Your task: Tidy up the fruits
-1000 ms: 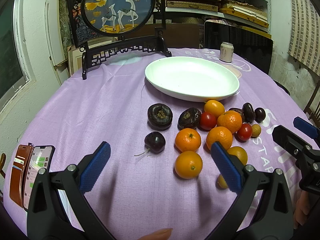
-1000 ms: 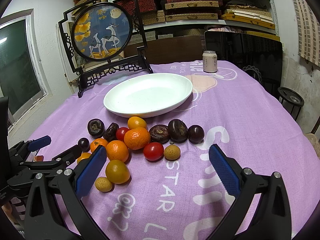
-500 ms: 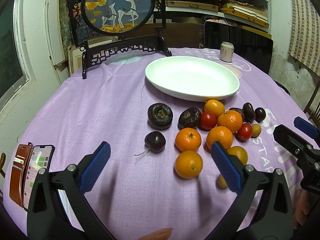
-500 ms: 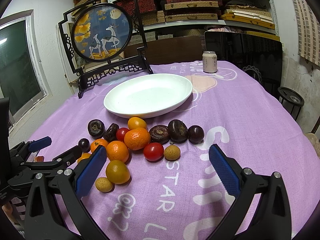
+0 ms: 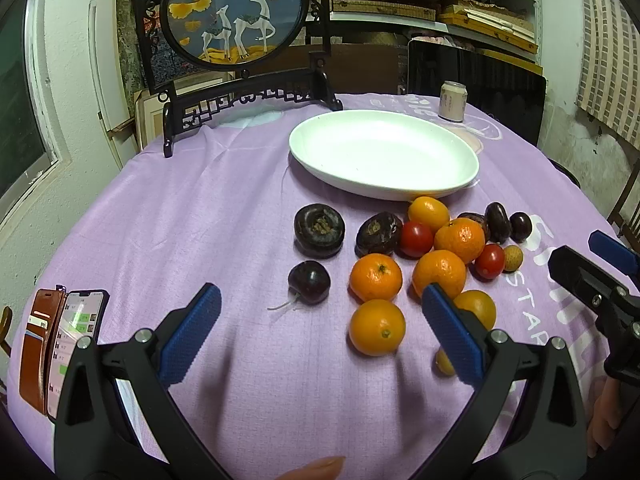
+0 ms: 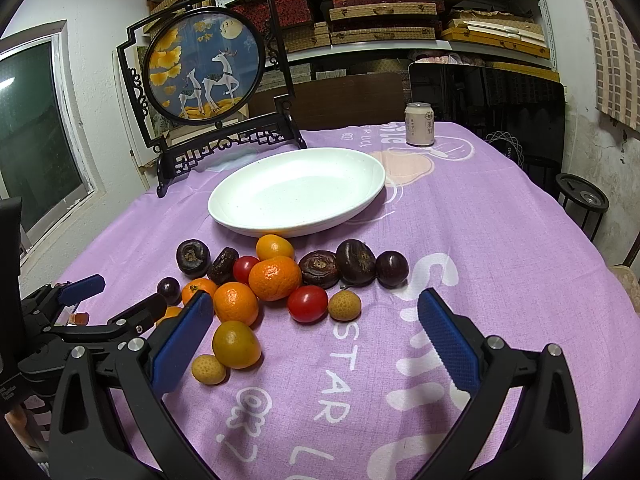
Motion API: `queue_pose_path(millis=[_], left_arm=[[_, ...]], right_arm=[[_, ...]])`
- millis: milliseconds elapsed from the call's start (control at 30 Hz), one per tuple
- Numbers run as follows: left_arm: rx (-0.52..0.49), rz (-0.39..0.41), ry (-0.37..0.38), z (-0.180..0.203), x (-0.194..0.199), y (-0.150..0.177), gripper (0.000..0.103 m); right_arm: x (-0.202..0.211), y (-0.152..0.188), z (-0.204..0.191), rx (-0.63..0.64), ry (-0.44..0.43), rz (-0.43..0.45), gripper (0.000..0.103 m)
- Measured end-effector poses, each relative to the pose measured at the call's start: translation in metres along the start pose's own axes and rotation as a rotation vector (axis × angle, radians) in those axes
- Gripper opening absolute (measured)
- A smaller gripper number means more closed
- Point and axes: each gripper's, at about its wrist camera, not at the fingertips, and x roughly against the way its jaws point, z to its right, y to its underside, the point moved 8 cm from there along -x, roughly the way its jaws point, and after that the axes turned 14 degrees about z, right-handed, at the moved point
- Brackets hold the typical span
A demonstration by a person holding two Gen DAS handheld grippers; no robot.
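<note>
Left wrist view:
left gripper [image 5: 318, 330]: spread wide, nothing between the blue pads, hovering above the purple tablecloth [image 5: 192, 220]
fruit pile [image 5: 424, 260]: oranges, tomatoes and dark fruits on the cloth, just in front of the white plate [image 5: 384, 154], none on it
nearest orange [image 5: 377, 327]: between the fingers' line of sight, near the right pad
dark plum [image 5: 309, 277]: apart from the pile, on its left
phone [image 5: 68, 340]: at the table's left edge

Right wrist view:
right gripper [image 6: 312, 344]: released, fingers wide apart, holding nothing
fruit pile [image 6: 276, 280]: ahead and to the left, near the left pad
left gripper [image 6: 108, 296]: low at left, beside the pile
can [image 6: 419, 124]: upright beyond the plate
</note>
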Motion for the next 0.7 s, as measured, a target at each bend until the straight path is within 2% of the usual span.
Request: queue_pose_path(millis=[400,567,700], left_arm=[[-0.010,-0.027,0.008,0.005,-0.001,0.006,0.101],[-0.006,-0.101,0.058,0.007,-0.008,0.016,0.101],[0.007,-0.207,0.119,0.008,-0.016,0.033,0.101]], right_arm=[[0.000,0.001,0.000,-0.003,-0.002,-0.001,0.102],[0.001,0.004,0.002,-0.021,-0.023,-0.015,0.102],[0.004,0.005,0.006,-0.056,-0.057,-0.026,0.102]])
